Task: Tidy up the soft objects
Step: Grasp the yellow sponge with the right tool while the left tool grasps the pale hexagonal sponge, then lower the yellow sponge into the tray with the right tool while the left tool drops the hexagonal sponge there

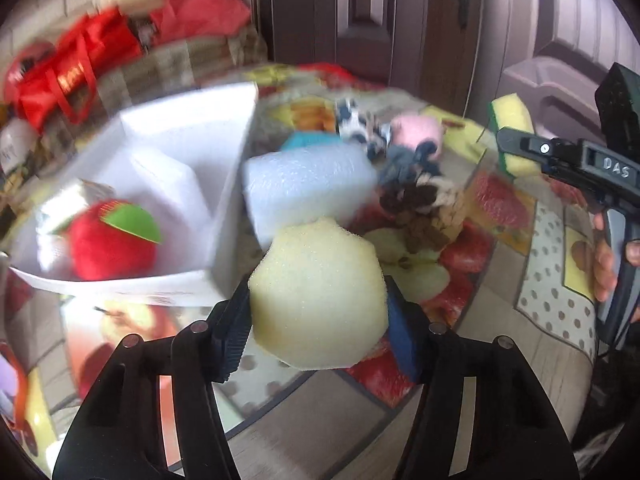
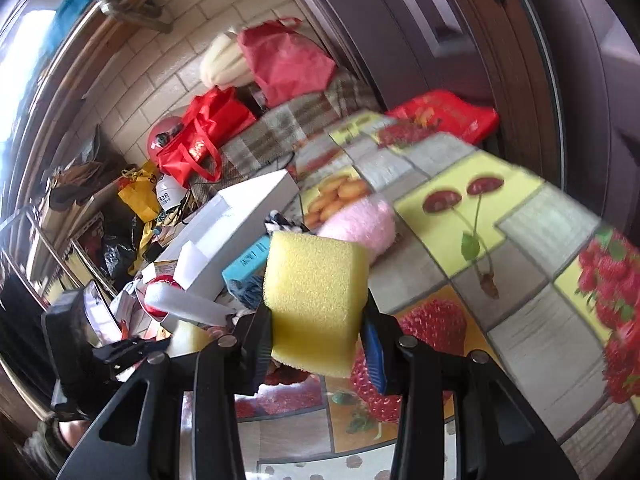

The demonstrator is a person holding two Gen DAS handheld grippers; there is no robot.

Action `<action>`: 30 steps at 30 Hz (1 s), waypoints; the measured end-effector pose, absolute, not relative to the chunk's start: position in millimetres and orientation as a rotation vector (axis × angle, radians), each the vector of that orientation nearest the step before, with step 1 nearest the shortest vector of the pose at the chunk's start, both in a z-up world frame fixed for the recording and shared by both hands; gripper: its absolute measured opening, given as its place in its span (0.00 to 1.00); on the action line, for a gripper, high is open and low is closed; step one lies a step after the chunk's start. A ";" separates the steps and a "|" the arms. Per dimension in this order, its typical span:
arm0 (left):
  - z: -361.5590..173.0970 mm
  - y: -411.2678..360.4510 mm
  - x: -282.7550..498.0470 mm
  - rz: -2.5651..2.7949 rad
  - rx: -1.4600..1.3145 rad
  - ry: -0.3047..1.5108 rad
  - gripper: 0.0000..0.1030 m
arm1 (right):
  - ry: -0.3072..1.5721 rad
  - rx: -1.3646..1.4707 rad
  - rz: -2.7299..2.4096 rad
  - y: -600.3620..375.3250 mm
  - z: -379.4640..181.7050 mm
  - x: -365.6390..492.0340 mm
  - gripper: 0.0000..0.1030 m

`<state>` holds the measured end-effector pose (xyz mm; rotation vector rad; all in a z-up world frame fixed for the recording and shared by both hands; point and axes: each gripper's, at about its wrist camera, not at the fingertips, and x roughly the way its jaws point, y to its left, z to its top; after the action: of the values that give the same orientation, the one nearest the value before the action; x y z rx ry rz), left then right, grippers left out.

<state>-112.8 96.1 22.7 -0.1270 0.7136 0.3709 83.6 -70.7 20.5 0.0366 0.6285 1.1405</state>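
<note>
**Clerk:** Glossy oilcloth [image 1: 540,264] printed with fruit squares covers the table; dark panelled doors stand behind. Left wrist view, item one?

**Keeper:** Pale cream sponge [image 1: 320,296], coarse-pored, roughly rounded with blunt facets. The left gripper [image 1: 320,320] has its jaws pressed against both sides of it, lifted off the cloth just beside the white box [image 1: 192,148].

**Clerk:** Box contents?

**Keeper:** Stiff white walls, inner dividers. One red plush apple [image 1: 114,240] with a green felt leaf lies in the near compartment.

**Clerk:** Loose on the table?

**Keeper:** White foam block [image 1: 308,188], rectangular, fine-ribbed, touching the box wall. Behind it a teal piece, too blurred to name. Then a black-and-white patterned soft toy [image 1: 362,130], a pink fluffy ball [image 1: 418,132], and a knotted rope toy [image 1: 420,200] in blue, brown and tan.

**Clerk:** Far right?

**Keeper:** Right gripper [image 1: 516,148], clamped on a yellow sponge [image 1: 514,116] with a green scouring layer.

**Clerk:** Right wrist view?

**Keeper:** Same yellow sponge [image 2: 316,304], blocky, open-celled, pinched between the closed jaws of the right gripper [image 2: 316,340] above the strawberry print. Pink fluffy ball [image 2: 360,224] beyond it; white box [image 2: 240,216] to the left; red fabric bags [image 2: 204,140] against a tiled wall.
</note>
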 end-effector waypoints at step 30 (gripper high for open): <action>55.2 210.7 -207.4 0.876 -0.195 0.278 0.59 | 0.367 -0.150 1.244 41.6 27.8 2.8 0.38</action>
<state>-207.4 210.7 55.2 -0.1951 0.2780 0.8758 2.8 41.6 27.8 -0.1504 0.3673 1.2443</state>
